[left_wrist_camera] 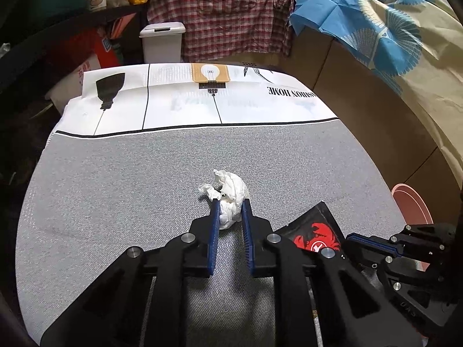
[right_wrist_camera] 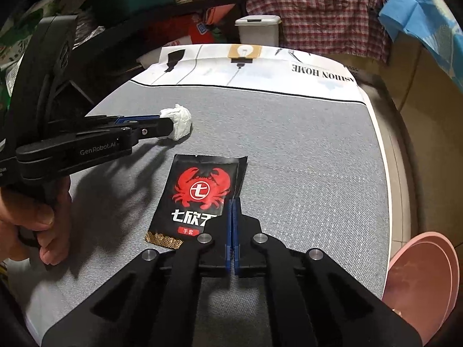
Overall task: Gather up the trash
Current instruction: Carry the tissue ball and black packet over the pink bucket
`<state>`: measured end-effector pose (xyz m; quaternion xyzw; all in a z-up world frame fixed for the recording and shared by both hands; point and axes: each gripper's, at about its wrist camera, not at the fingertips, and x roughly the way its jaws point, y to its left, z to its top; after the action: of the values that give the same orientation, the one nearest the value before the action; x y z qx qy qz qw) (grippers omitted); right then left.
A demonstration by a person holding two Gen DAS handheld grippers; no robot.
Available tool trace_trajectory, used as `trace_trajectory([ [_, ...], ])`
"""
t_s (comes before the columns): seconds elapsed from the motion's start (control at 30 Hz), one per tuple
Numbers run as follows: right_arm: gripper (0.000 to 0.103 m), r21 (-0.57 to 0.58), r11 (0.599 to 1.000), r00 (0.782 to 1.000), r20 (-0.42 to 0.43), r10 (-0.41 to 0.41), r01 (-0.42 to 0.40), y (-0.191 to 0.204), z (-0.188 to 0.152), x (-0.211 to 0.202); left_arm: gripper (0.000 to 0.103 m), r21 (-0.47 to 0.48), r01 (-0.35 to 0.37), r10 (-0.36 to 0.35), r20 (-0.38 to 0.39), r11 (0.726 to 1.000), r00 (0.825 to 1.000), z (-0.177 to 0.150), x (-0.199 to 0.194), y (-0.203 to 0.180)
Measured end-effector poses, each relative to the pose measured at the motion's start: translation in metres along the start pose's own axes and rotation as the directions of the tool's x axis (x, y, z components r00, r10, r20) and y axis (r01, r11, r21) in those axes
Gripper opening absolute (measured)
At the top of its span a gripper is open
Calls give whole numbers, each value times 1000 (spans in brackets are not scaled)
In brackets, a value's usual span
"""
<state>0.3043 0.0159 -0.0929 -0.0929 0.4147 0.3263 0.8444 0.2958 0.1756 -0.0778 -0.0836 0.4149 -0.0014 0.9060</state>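
A crumpled white tissue (left_wrist_camera: 231, 190) lies on the grey tablecloth (left_wrist_camera: 115, 188), and my left gripper (left_wrist_camera: 230, 202) is shut on it, blue pads pressing both sides. From the right wrist view the same tissue (right_wrist_camera: 181, 121) sticks out of the left gripper (right_wrist_camera: 166, 123). A black packet with a red crab print (right_wrist_camera: 202, 190) lies flat in front of me. My right gripper (right_wrist_camera: 233, 201) is shut at its right edge, the thin edge pinched between the pads. The left wrist view shows the packet (left_wrist_camera: 315, 231) with the right gripper (left_wrist_camera: 348, 237) at its side.
A pink bin (right_wrist_camera: 425, 274) stands below the table's right edge, also seen as the pink bin (left_wrist_camera: 411, 205). A white lidded bin (left_wrist_camera: 162, 43) sits beyond the far edge. A hand (right_wrist_camera: 31, 217) holds the left gripper's handle. Checked shirts and blue cloth hang behind.
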Motion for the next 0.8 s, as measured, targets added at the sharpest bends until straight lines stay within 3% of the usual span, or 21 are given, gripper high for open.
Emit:
trace_trajectory([
  [0.8,0,24,999,997,76,-30,28,0,1,-63,15,-7,12,-11,82,1000,997,-5,-60,-9],
])
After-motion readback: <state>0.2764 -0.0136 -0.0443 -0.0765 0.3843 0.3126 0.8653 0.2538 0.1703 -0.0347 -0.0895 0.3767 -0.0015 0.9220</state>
